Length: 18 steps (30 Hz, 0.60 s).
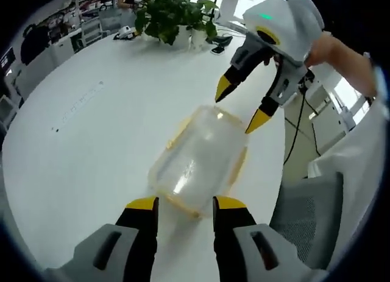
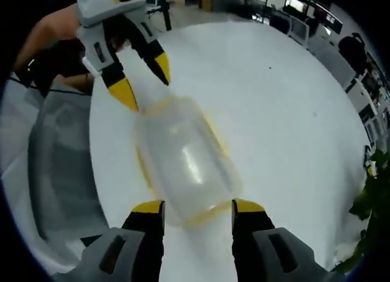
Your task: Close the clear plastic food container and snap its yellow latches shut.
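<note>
1. Left gripper [image 1: 184, 204]: jaws apart at a moderate width, empty, its yellow tips just short of the near end of the clear plastic food container [image 1: 198, 161]. In the right gripper view the same tool comes in from the upper left, tips over the container's far end.
2. Right gripper [image 2: 198, 207]: jaws likewise apart and empty, flanking the near end of the container without a visible grip.
3. The container lies on the white round table [image 1: 91, 142], near the edge beside a grey chair [image 1: 311, 209]. The lid appears seated; a yellow latch [image 1: 239, 163] and yellow trim show along the rim.
4. Step in hand, as judged: lid down, latching about to begin.
5. Next move calls for one gripper to steady the container while the other presses a latch down. Whether any latch is already snapped cannot be told.
6. Potted plants [image 1: 173, 17] stand well apart at the far side.
</note>
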Motion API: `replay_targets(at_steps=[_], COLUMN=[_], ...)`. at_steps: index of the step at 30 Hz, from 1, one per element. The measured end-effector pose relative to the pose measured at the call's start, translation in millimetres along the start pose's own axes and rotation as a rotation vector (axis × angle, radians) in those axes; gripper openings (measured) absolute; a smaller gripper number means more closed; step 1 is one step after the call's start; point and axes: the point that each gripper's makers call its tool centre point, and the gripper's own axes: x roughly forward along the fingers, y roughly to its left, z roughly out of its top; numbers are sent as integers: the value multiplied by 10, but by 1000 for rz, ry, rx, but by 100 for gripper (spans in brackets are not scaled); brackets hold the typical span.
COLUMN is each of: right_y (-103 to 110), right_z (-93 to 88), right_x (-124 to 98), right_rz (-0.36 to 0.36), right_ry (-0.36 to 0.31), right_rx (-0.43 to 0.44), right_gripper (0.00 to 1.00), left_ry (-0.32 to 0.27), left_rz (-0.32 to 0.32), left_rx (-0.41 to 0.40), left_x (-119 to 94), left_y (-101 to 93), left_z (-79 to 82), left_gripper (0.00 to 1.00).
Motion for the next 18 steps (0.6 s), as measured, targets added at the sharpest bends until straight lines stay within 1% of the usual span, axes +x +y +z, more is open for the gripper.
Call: replay_targets(at_steps=[3,5,8,9,11,13,15,18], right_y=[-18,-11,-10,-5,-1,16,19,28], right_z=[10,23,46,63,81,128,156,171], right_x=[8,8,8,8,9,9,13,36], right_rz=[-4,-1,-1,0,1,13,15,22], right_ry=[8,8,8,7,5,-10,-16,-12], right_rx=[-36,-52,-72,-88,-94,-107,-114,-146], right_gripper=[43,43,42,42,41,39,39,38], left_ry=[1,5,6,0,-10,-15,-14,2], left_rz=[-11,-5,3,3,1,-4,-5,-9], left_rx=[52,91,124,134,145,162,188,251], left_x=[2,-2,-7,-8,-4,7,37,84], left_y=[-33,-28,-14,-13,-16,-29,-39,-60], left_z=[16,30,62,86,119,141,146,129], left_gripper=[35,35,34,34,34,34,34,34])
